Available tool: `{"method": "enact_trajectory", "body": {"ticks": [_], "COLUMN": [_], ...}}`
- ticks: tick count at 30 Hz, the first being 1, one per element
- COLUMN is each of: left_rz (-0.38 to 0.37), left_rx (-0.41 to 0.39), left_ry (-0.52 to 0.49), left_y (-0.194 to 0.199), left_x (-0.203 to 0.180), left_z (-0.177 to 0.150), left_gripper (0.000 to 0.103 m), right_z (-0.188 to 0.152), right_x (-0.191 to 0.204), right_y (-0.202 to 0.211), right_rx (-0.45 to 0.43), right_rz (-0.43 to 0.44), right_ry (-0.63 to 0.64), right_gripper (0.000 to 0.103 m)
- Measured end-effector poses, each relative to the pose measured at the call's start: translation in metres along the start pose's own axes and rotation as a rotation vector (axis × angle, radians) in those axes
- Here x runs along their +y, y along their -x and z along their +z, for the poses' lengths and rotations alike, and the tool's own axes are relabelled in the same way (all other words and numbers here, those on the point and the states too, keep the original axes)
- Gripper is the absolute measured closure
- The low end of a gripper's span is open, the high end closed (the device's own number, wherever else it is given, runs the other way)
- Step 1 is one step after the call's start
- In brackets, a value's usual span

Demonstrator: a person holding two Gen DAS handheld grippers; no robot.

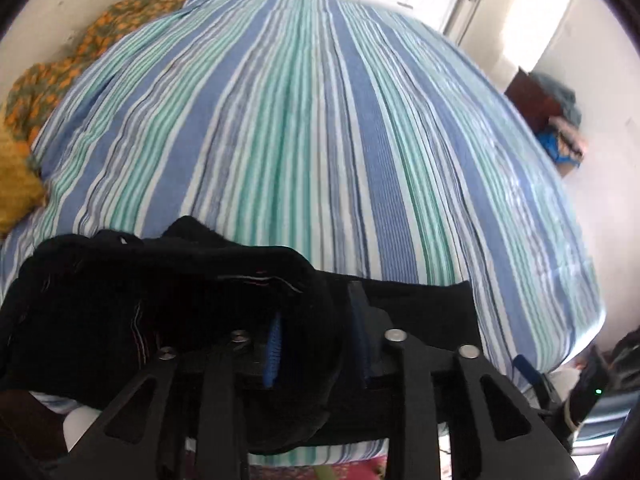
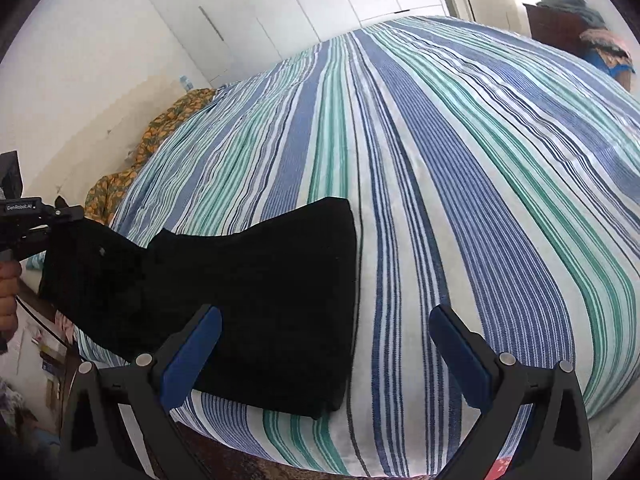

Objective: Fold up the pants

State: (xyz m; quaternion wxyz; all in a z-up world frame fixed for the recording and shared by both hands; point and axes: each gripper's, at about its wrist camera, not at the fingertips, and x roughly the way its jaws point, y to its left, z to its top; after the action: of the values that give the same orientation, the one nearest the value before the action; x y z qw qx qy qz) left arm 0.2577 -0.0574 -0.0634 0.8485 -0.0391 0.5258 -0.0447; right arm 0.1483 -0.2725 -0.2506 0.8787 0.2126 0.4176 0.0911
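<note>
Black pants [image 2: 256, 280] lie on the striped bed near its front edge, folded leg part flat, the left end lifted. My left gripper [image 1: 316, 340] is shut on the pants [image 1: 160, 288], with bunched black fabric between its blue pads. It also shows at the left edge of the right wrist view [image 2: 60, 216], holding the pants' left end up. My right gripper [image 2: 326, 344] is open and empty, hovering above the pants' right edge and the sheet.
The bed [image 2: 460, 168] has a blue, green and white striped sheet. An orange patterned blanket [image 1: 52, 88] lies along its left side. White wardrobe doors [image 2: 280, 12] stand behind. A dark stand with clothes [image 1: 556, 120] is at the right.
</note>
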Motion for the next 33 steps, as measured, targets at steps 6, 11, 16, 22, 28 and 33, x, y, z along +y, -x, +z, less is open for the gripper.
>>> {"method": "enact_trajectory", "body": {"ticks": [6, 11, 16, 22, 28, 33], "left_rz": [-0.179, -0.219, -0.057, 0.259, 0.287, 0.186], "left_rx": [0.102, -0.051, -0.238, -0.072, 0.06, 0.073], "left_ry": [-0.202, -0.295, -0.176, -0.004, -0.283, -0.129], "left_y": [0.005, 0.086, 0.112, -0.014, -0.1, -0.095], "left_x": [-0.087, -0.069, 0.029, 0.135, 0.114, 0.154], "left_z": [-0.02, -0.012, -0.002, -0.05, -0.094, -0.085], "left_gripper": [0.049, 0.042, 0.019, 0.053, 0.072, 0.071], "right_z": [0.004, 0.006, 0.011, 0.014, 0.019, 0.036], "right_x": [-0.033, -0.053, -0.043, 0.001, 0.023, 0.057], "right_y": [0.014, 0.017, 0.018, 0.014, -0.028, -0.049], "right_rx": [-0.05, -0.079, -0.098, -0.037, 0.177, 0.307], "right_rz": [-0.05, -0.067, 0.002, 0.358, 0.509, 0.439], "right_ry": [-0.138, -0.24, -0.204, -0.101, -0.128, 0.106], "right_gripper": [0.001, 0.001, 0.001, 0.001, 0.001, 0.002]}}
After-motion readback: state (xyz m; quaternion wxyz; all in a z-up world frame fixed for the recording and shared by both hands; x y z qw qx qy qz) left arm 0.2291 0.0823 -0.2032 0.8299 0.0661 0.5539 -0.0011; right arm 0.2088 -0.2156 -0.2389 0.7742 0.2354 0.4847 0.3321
